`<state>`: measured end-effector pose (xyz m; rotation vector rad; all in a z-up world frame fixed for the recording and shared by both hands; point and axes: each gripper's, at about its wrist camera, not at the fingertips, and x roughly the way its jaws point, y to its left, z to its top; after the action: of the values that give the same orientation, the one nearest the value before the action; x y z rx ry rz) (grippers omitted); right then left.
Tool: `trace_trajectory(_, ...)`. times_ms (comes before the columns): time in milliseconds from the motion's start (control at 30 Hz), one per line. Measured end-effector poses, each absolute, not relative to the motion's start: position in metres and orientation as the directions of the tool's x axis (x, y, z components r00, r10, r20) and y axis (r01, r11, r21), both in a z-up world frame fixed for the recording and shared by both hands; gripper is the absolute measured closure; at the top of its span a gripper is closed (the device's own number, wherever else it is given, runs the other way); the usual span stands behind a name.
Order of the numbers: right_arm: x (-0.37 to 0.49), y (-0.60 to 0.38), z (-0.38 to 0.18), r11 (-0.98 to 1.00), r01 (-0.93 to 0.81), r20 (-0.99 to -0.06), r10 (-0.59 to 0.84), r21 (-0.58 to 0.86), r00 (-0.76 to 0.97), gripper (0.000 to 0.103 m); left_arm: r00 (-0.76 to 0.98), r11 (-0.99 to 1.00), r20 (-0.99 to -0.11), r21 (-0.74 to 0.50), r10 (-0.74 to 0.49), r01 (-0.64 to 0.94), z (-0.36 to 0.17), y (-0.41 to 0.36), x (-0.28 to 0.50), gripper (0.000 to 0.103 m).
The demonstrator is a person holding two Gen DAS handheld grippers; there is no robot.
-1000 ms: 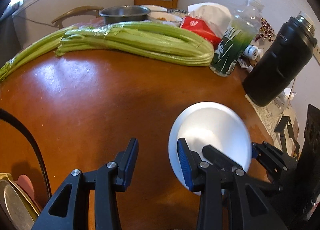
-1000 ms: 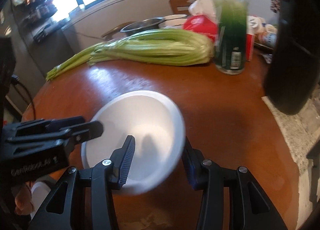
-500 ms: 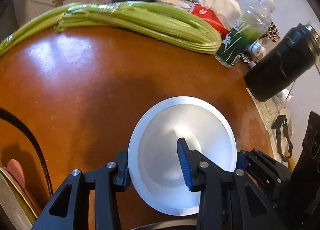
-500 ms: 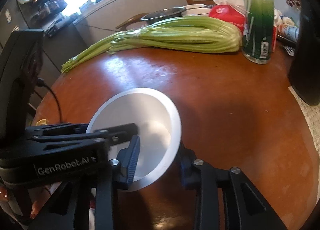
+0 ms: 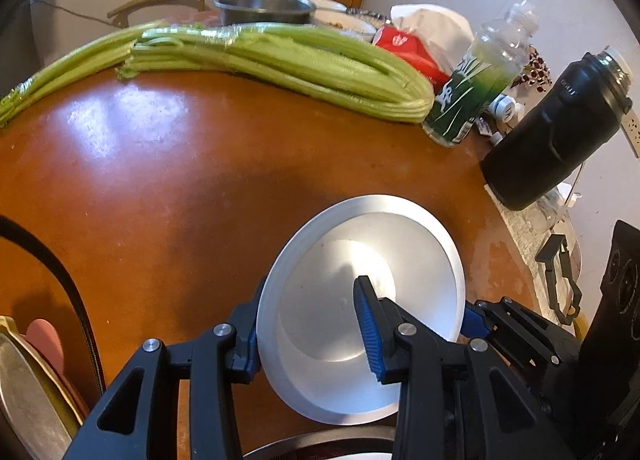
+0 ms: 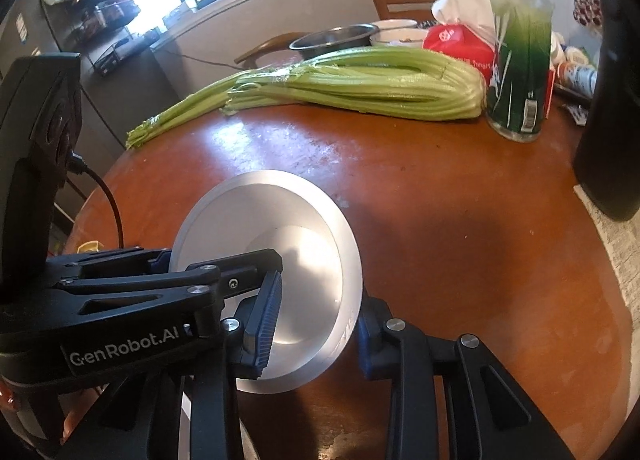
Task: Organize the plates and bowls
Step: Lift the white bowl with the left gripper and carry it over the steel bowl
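A shallow silver metal bowl [image 5: 360,292] is held tilted above the brown table [image 5: 160,187]; it also shows in the right wrist view [image 6: 276,244]. My left gripper [image 5: 308,334] straddles its left rim, one finger outside and one inside, jaws still wide. My right gripper [image 6: 316,332] straddles the opposite rim, one finger inside and one outside, and carries the bowl. The rim of another metal dish [image 5: 320,444] shows just below the bowl.
A celery bunch [image 5: 280,63] lies across the far table. A green bottle [image 5: 476,87], a black flask [image 5: 556,135], a red packet [image 5: 412,51] and a steel pot [image 5: 264,7] stand at the back. Stacked plates [image 5: 28,392] sit at lower left.
The right gripper has brought the bowl leftward between the left gripper's fingers. The bowl now sits across both grippers, lower and nearer the table's near edge.
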<state>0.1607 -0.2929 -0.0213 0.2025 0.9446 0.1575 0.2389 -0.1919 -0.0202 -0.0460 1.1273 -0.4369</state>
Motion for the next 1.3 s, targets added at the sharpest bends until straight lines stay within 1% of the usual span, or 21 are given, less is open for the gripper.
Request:
trace_trajectory(333,0.151,-0.288,0.005,0.97,-0.072,-0.751,0.224,0.23,0.621,0.069,0.414,0.911,-0.829,-0.253,-0.377,0.326,0.007,-0.184,0.226,0.064)
trace_trajectory(733,0.118,-0.269,0.039,0.966,-0.114,-0.705,0.248,0.232,0.665,0.068,0.482,0.913,-0.788,-0.244,-0.383,0.328,0.044,-0.162,0.188,0.064)
trace_trajectory(1000,0.093,-0.256,0.047,0.964,-0.129,-0.685,0.258,0.234,0.682,0.068,0.492,0.905,-0.769,-0.269,-0.408,0.33,0.05,-0.144,0.162,0.064)
trace_trajectory(1300,0.072,-0.244,0.05,0.964,-0.141,-0.681,0.258,0.224,0.686,0.067,0.503,0.904,-0.762,-0.26,-0.407,0.339,0.053,-0.134,0.14,0.064)
